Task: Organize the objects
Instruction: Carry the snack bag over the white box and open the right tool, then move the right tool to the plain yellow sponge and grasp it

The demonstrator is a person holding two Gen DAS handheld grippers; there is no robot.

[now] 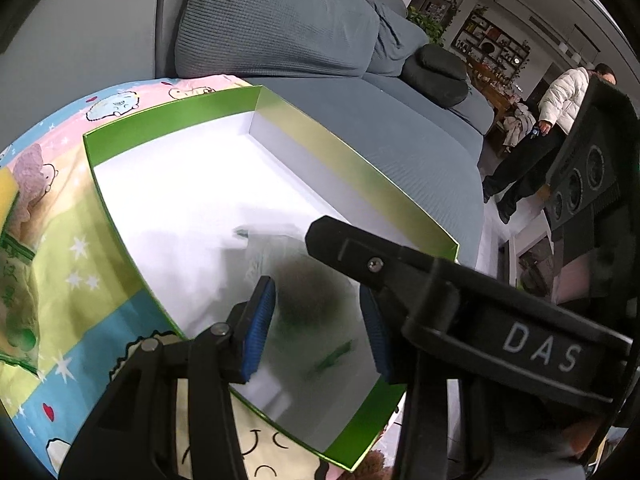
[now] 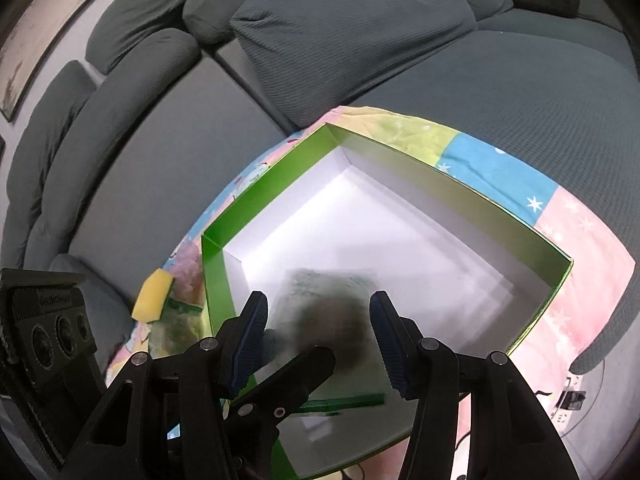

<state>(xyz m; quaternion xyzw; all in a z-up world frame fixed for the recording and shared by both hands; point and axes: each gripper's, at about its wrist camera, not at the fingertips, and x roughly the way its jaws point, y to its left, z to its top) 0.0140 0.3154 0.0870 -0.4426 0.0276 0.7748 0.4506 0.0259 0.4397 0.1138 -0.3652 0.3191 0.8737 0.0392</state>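
A green box [image 1: 304,136] with a white inside lies open on a cartoon-print blanket [image 1: 72,248] on the grey sofa. Over its floor, a clear packet [image 1: 308,300] with dark contents and green print shows only as a blur. My left gripper [image 1: 318,326] straddles it, blue pads [image 1: 260,320] on either side, and no pad visibly presses on it. One black finger of the right gripper [image 1: 360,256] crosses just above. In the right wrist view the same packet [image 2: 332,308] sits blurred between the right gripper's [image 2: 320,336] parted pads [image 2: 390,340], with a left finger [image 2: 296,380] reaching in below.
A yellow sponge [image 2: 152,296] and another green-printed packet [image 1: 16,300] lie on the blanket left of the box [image 2: 216,280]. Sofa cushions [image 1: 280,20] rise behind. A person in a white jacket [image 1: 568,96] stands on the floor at the far right.
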